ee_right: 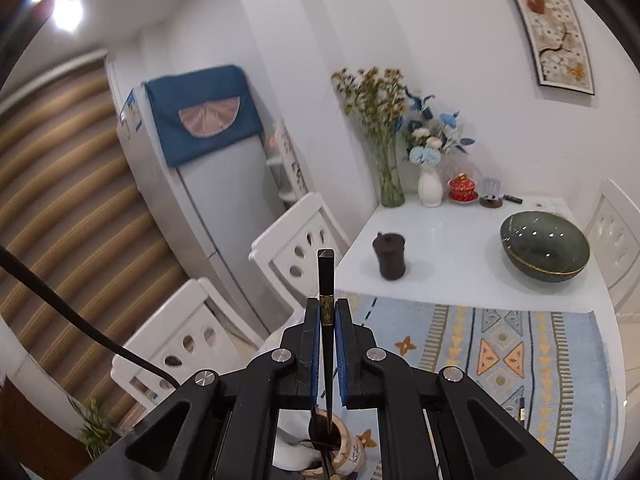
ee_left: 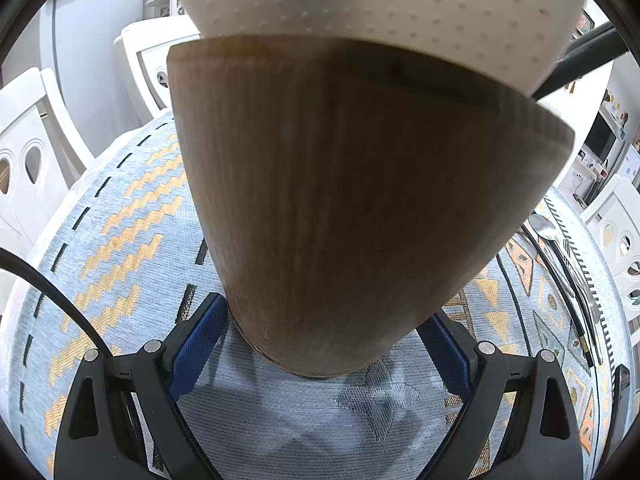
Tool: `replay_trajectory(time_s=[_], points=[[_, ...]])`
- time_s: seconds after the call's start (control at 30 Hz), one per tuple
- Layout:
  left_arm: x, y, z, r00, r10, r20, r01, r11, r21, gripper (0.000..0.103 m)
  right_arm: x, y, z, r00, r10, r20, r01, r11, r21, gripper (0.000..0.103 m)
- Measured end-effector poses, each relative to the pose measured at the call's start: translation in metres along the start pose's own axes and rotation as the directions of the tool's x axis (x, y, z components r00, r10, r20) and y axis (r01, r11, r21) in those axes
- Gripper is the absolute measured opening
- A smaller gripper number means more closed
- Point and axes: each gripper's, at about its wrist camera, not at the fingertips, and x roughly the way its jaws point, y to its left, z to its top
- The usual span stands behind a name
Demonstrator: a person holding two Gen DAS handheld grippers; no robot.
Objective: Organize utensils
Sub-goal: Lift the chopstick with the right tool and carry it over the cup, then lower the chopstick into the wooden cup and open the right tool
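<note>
A tall bamboo utensil holder [ee_left: 340, 200] stands on the patterned cloth [ee_left: 120, 240] and fills the left wrist view. My left gripper [ee_left: 324, 320] is shut on its base, one blue pad on each side. A white dotted surface [ee_left: 400, 8], perhaps a glove, covers the holder's top. My right gripper [ee_right: 328, 312] is shut on a black chopstick [ee_right: 325, 276] with a gold band. Its thick end points up. Its thin end reaches down to the holder's mouth [ee_right: 344, 440] at the bottom of the right wrist view. A spoon [ee_left: 542, 226] and other long utensils [ee_left: 576, 280] lie on the cloth at the right.
On the bare white table beyond the cloth stand a dark green bowl [ee_right: 544, 252], a dark lidded pot [ee_right: 389, 256], two flower vases [ee_right: 430, 188] and a red lidded cup [ee_right: 462, 190]. White chairs [ee_right: 304, 248] line the table's left side, with a fridge [ee_right: 208, 184] behind them.
</note>
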Motion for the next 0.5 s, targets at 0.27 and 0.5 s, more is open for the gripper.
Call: replay_trajectory(time_s=[0.27, 0.5], points=[[0.0002, -0.0001, -0.0003, 1.000, 0.000, 0.000, 0.000, 1.000, -0.001, 0.094, 0.0041, 0.0042, -0.0029, 1.000, -0.001, -0.019, 0.000, 1.000, -0.030, 0.006], [0.0001, -0.0003, -0.0001, 1.000, 0.000, 0.000, 0.000, 1.000, -0.001, 0.094, 0.0088, -0.0034, -0.0020, 0.995, 0.051, -0.089, -0.049, 0.998, 0.030, 0.011]])
